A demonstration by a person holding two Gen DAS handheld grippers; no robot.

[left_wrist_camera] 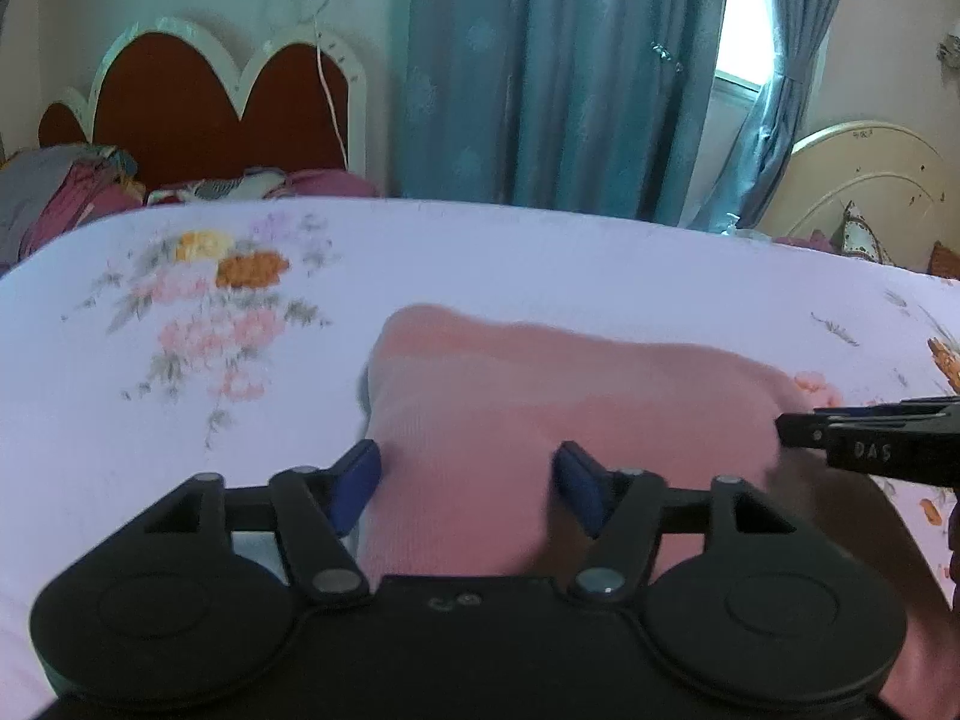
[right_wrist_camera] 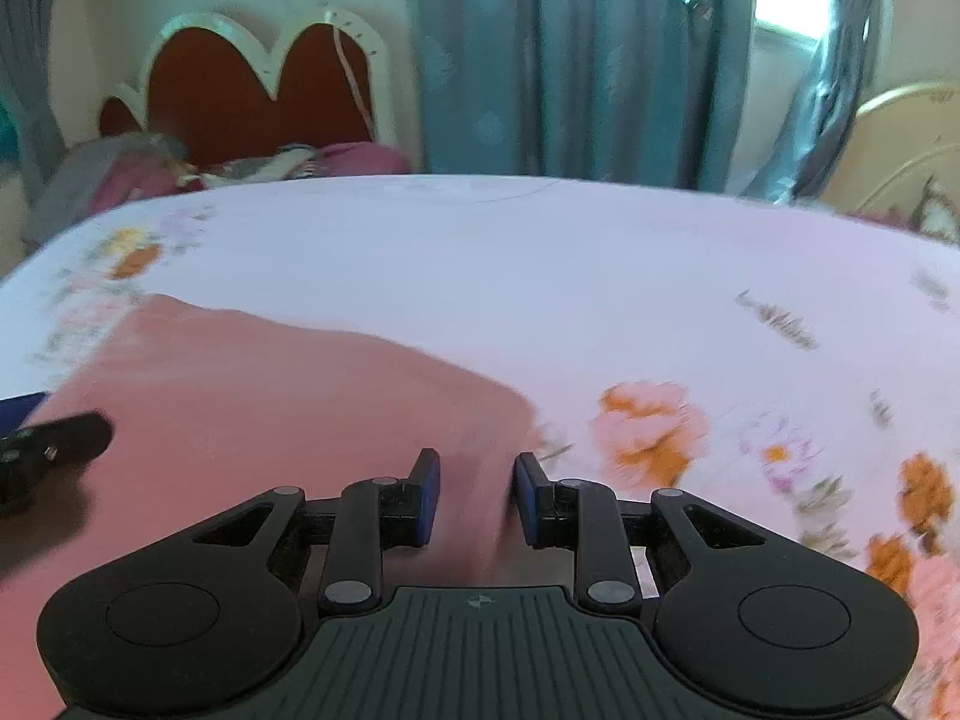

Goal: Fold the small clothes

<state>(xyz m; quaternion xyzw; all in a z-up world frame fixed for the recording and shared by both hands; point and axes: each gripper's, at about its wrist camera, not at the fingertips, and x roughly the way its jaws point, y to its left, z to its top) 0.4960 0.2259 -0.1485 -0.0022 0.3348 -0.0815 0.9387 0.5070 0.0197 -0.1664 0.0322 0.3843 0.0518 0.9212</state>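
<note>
The left hand-held gripper [left_wrist_camera: 468, 480] has its fingers spread wide, while the right hand-held gripper [right_wrist_camera: 477, 495] is narrowly parted.

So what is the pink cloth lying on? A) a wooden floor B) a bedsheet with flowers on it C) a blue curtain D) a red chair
B: the pink cloth is spread on a pale bedsheet printed with orange and pink flowers, seen in both wrist views.
</note>
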